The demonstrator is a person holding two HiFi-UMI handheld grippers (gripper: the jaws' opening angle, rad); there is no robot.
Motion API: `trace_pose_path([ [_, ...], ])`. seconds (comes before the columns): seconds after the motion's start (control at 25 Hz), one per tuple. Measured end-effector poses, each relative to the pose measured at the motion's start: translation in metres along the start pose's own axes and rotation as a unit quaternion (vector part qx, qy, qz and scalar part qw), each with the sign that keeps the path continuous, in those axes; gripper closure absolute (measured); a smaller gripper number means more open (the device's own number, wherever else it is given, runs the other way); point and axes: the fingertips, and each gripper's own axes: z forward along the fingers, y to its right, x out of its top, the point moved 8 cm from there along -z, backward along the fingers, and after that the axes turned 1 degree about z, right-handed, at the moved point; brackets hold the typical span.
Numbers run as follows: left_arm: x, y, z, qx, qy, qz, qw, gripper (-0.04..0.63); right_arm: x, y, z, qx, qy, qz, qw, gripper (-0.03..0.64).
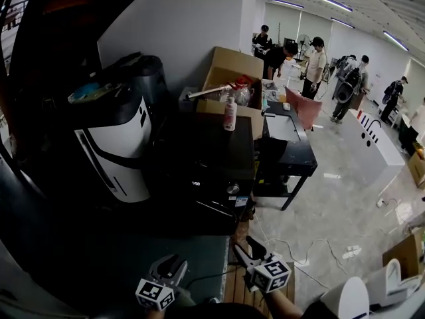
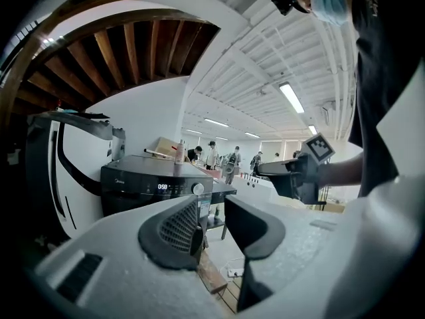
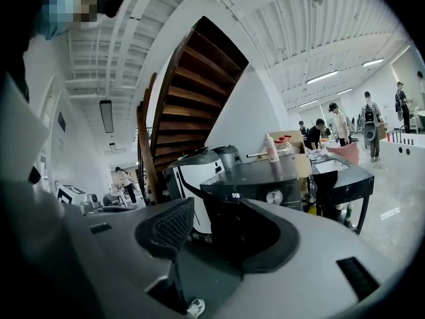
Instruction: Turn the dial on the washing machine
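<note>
While both grippers hang low and near, the left gripper [image 1: 174, 266] has its jaws apart and holds nothing. Farther off stands the black washing machine [image 1: 199, 158], with its round dial [image 1: 233, 189] on the front. The right gripper [image 1: 249, 250] is open and empty too.

The left gripper [image 1: 169, 268] and the right gripper [image 1: 247, 250] are held low and side by side, near each other, both pointed forward and tipped slightly downward. The jaws of each are seen parted, with nothing gripped between them. The right forearm [image 1: 282, 303] is seen extended behind its gripper.
</note>
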Motion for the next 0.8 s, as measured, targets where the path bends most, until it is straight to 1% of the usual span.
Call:
trace_pose_path([
  [0.08,0.001,-0.008,0.006,-0.003,-0.004,-0.005,1.0,0.458,0.001,0.002,0.008,-0.002,-0.004,0.002,1.0,0.388],
  [0.16,0.005,-0.02,0.014,-0.008,-0.004,-0.006,0.9999,0.442,0.002,0.004,0.02,-0.007,-0.007,0.005,1.0,0.387],
  [0.28,0.013,-0.04,0.029,-0.026,-0.003,-0.001,0.9997,0.442,0.004,0.004,0.038,-0.02,-0.013,0.007,1.0,0.387],
  [0.4,0.014,-0.064,0.046,-0.052,-0.003,0.005,0.9986,0.442,0.004,0.005,0.059,-0.04,-0.014,0.012,0.999,0.387],
  [0.52,0.022,-0.092,0.065,-0.078,-0.014,0.008,0.9968,0.442,0.009,0.003,0.082,-0.067,-0.007,0.02,0.998,0.387],
  [0.8,0.046,-0.157,0.102,-0.143,-0.026,0.016,0.9893,0.442,0.016,-0.004,0.131,-0.132,0.007,0.043,0.99,0.385],
])
